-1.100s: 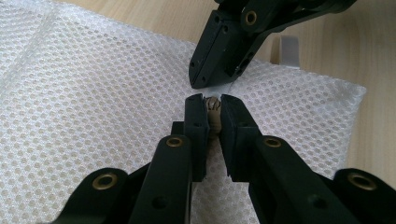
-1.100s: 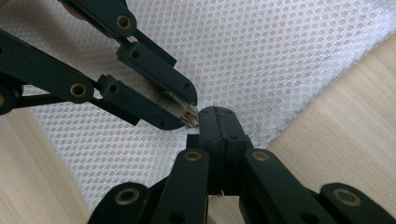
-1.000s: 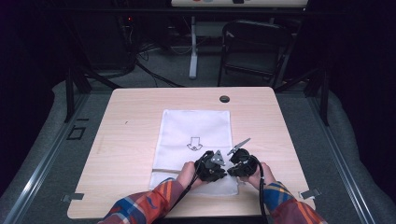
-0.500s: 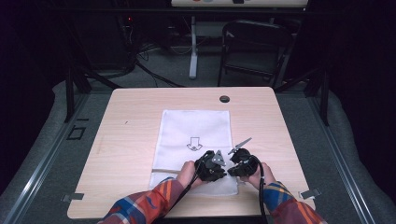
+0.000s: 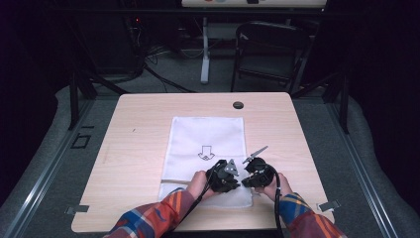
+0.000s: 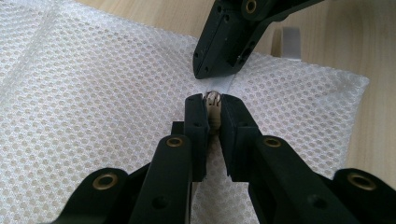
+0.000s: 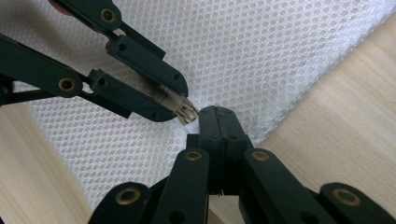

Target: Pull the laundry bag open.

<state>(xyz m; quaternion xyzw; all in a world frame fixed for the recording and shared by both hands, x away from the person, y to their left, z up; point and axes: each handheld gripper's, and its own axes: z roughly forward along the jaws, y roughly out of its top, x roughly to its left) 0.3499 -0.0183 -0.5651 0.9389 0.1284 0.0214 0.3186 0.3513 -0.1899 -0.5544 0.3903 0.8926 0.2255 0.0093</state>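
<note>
A white mesh bag with a printed arrow lies flat on the wooden table. Both grippers meet at its near right corner. My left gripper is shut on the small metal zipper pull, which sticks out between its fingertips. My right gripper faces it, shut on the bag's fabric right beside the pull. In the high view the left gripper and right gripper nearly touch tip to tip. The mesh lies smooth around them.
A dark round grommet sits near the table's far edge. A black chair and cables stand on the floor beyond the table. Bare wood lies left and right of the bag. The person's plaid sleeves come in over the near edge.
</note>
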